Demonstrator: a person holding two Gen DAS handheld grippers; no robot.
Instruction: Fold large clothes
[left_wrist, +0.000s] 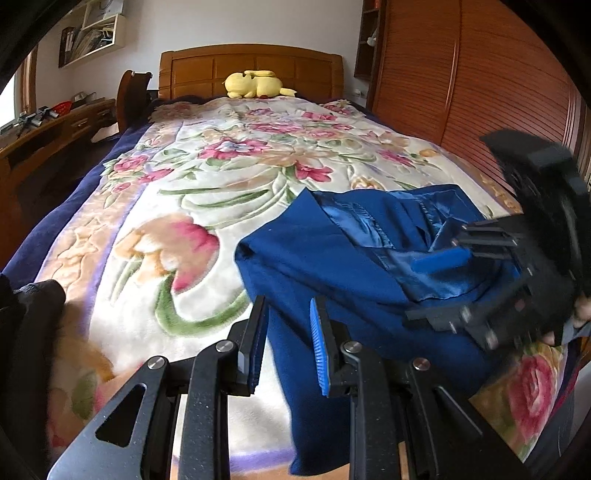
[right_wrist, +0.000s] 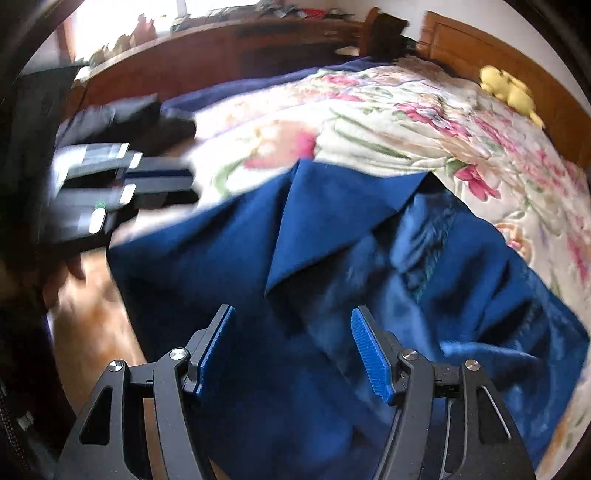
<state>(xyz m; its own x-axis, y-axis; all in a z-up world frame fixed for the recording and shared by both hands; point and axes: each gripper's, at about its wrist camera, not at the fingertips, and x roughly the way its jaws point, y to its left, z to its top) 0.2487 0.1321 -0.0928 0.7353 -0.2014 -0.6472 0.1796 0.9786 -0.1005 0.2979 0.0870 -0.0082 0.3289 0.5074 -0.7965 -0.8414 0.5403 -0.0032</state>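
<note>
Lying bunched at near right corner of bed (left_wrist: 155, 206): blue coat (left_wrist: 332, 258), satin lining turned out on top, lapel flap up. Spread on floral blanket (left_wrist: 221, 155) presumably for flat, roomy folding surface.

Left gripper (left_wrist: 288, 347): jaws narrowly parted, nothing between pads; coat edge just beyond right pad, touching or not cannot be told. Probably poised to pinch near hem.

Right gripper (right_wrist: 291, 350): jaws wide, empty, hovering over coat body; seen from left camera reaching in over lining side. Likely picking a grip point by lapel or shoulder.

Blur in right view, so exact height above cloth unclear.

Dark garment (right_wrist: 122, 114) heaped at left bed edge, well apart from coat. Yellow plush (left_wrist: 255, 84) at headboard (left_wrist: 251, 62), out of the way.

Judged early stage: coat crumpled, no clean fold yet; flattening needed first.
</note>
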